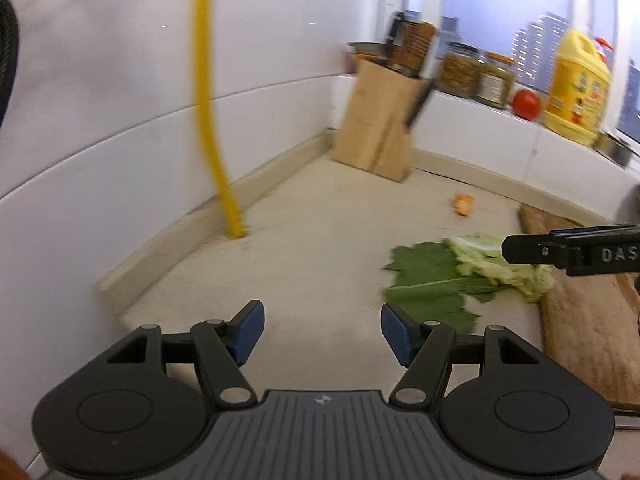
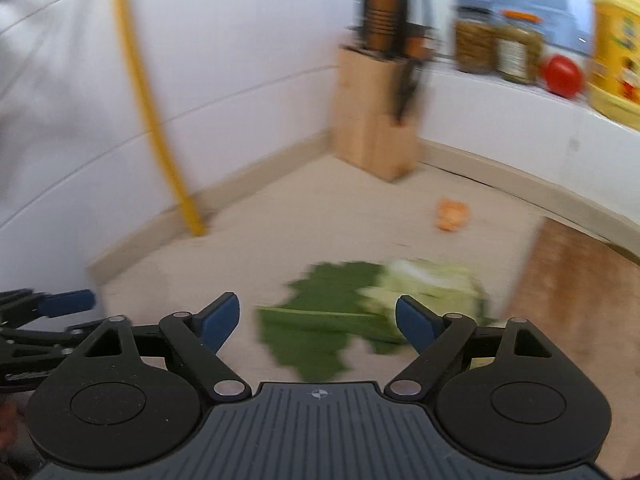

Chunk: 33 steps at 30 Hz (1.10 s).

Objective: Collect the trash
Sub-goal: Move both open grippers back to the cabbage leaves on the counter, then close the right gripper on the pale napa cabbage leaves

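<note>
Vegetable scraps lie on the beige counter: a dark green leaf [image 1: 430,280] [image 2: 320,320] with pale cabbage pieces [image 1: 500,268] [image 2: 432,284] on its right side. A small orange scrap [image 1: 464,204] [image 2: 452,214] lies farther back. My left gripper [image 1: 322,334] is open over bare counter, left of the leaf. My right gripper [image 2: 318,324] is open just above the leaf and cabbage, with nothing between its fingers. In the left wrist view it [image 1: 508,249] reaches in from the right over the cabbage. The left gripper's blue fingertip [image 2: 70,302] shows at the left edge of the right wrist view.
A wooden cutting board [image 1: 588,320] [image 2: 572,292] lies right of the scraps. A knife block [image 1: 380,120] [image 2: 376,120] stands in the back corner. A yellow pipe [image 1: 212,120] [image 2: 160,128] runs down the white wall. Jars, a tomato [image 1: 526,104] and a yellow oil jug [image 1: 578,88] sit on the ledge.
</note>
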Motion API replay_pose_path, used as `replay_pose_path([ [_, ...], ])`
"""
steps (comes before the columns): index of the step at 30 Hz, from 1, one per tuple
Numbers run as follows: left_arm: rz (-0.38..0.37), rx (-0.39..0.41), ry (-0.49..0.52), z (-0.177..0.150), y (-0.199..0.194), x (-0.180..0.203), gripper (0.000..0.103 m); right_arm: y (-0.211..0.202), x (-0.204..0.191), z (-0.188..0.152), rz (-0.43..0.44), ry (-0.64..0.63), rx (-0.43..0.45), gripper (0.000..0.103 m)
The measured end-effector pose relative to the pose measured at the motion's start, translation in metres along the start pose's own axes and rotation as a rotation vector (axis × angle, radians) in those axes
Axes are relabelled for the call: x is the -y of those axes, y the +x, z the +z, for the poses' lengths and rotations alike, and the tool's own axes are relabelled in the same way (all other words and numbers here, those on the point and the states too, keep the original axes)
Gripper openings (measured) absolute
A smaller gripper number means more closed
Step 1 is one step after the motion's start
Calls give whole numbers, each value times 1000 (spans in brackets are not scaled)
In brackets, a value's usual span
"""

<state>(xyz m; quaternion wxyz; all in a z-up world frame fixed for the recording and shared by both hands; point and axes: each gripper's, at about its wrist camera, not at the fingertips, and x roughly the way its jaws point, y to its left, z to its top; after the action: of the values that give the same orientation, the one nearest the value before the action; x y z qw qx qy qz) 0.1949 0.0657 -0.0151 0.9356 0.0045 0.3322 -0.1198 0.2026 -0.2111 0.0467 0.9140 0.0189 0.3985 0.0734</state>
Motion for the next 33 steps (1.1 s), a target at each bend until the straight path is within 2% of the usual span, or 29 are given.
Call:
replay_pose_path([
  [4, -52, -24, 28, 7, 22, 26, 63, 1, 34, -2, -58, 36, -15, 90],
  [10, -98, -66, 74, 16, 60, 62, 63, 8, 68, -4, -92, 38, -40, 90],
  [17, -147, -87, 114, 22, 89, 100, 63, 28, 85, 2, -36, -66, -67, 90],
  [21, -142, -95, 90, 25, 95, 103, 63, 51, 83, 13, 23, -133, -76, 90],
  [26, -130, -120, 49, 26, 100, 96, 63, 84, 68, 19, 99, -218, -129, 90],
  [30, -134, -127, 36, 26, 104, 90, 63, 112, 62, 18, 93, -276, -191, 90],
  [31, -138, -127, 32, 27, 105, 89, 63, 118, 63, 18, 81, -282, -207, 89],
  [33, -149, -129, 23, 28, 110, 87, 63, 126, 66, 18, 56, -271, -238, 77],
])
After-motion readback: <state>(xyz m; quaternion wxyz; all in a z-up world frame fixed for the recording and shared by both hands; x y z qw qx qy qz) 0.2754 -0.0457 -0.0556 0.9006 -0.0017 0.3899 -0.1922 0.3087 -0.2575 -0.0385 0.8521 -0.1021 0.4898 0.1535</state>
